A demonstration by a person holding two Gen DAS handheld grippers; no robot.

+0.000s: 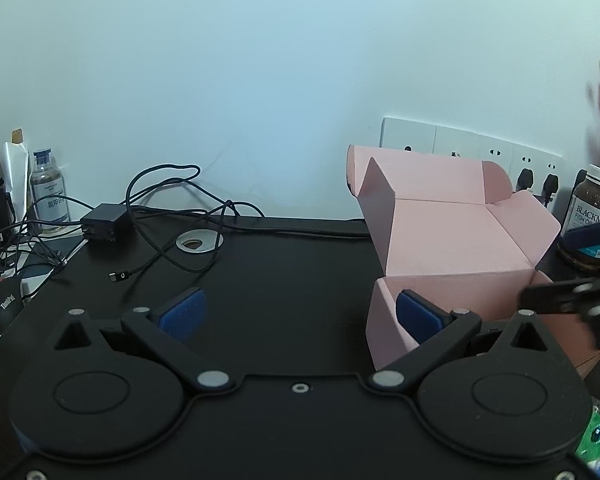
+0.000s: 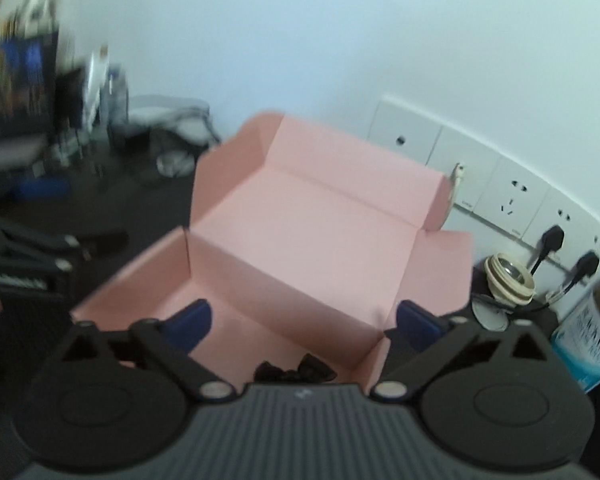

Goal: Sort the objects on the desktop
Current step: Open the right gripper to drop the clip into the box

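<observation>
An open pink cardboard box (image 1: 452,236) stands on the black desk (image 1: 280,272) at the right, its lid flaps up. My left gripper (image 1: 300,314) is open over the desk, its right finger at the box's left wall and nothing between the pads. My right gripper (image 2: 306,324) hangs open above the same box (image 2: 300,216). A small dark crumpled object (image 2: 294,370) lies on the box floor just below it. The right gripper's black frame (image 1: 568,300) shows at the right edge of the left wrist view, blurred.
A black charger (image 1: 102,224) with tangled cables, a clear bottle (image 1: 50,192) and a black mouse (image 1: 6,306) sit at the left. A brown jar (image 1: 592,220) and a wall socket strip (image 1: 480,152) with plugs are behind the box. A white round fitting (image 2: 510,278) lies beside the box.
</observation>
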